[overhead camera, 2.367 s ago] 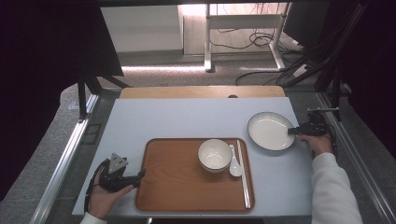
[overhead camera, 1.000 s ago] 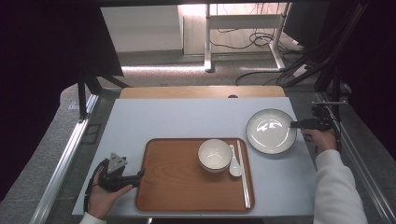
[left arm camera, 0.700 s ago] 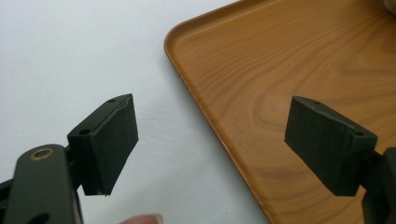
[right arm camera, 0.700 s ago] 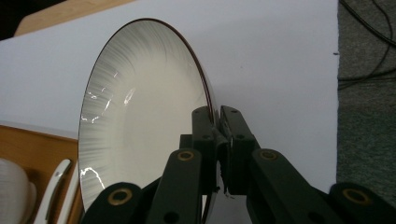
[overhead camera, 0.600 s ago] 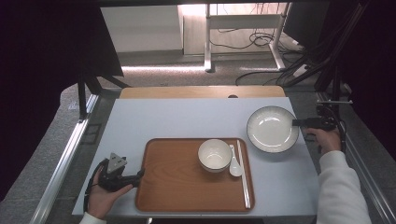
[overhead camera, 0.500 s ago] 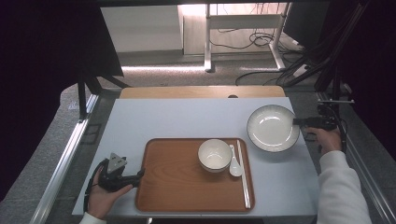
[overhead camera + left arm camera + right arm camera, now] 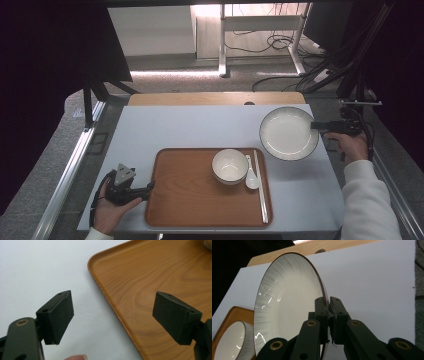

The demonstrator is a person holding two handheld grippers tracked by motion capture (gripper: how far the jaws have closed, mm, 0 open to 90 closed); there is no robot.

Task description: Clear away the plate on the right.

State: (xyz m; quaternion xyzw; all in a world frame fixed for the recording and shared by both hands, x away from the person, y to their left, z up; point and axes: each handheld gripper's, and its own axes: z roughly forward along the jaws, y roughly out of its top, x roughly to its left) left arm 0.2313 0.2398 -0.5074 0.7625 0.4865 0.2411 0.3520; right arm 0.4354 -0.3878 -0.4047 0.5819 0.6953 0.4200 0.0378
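A white plate [image 7: 288, 133] with a dark rim hangs tilted above the right side of the table, my right gripper [image 7: 315, 126] shut on its right edge. In the right gripper view the plate [image 7: 284, 305] stands on edge with the rim pinched between the jaws of my right gripper [image 7: 329, 313]. A wooden tray [image 7: 190, 192] holds a white bowl [image 7: 229, 166], a white spoon [image 7: 250, 175] and chopsticks [image 7: 260, 185]. My left gripper [image 7: 147, 188] rests at the tray's left edge; its jaws [image 7: 113, 315] stand open, straddling the tray's rim [image 7: 113, 307].
The white tabletop [image 7: 190, 127] has free room behind the tray. A wooden board [image 7: 215, 98] lies along the far edge. Metal rails [image 7: 70, 165] run along the table's sides, and cables [image 7: 325, 65] and stands sit behind on the right.
My right gripper has lifted the plate off the table and tipped it up, drifting slightly right. The left gripper, tray, bowl and spoon have stayed put.
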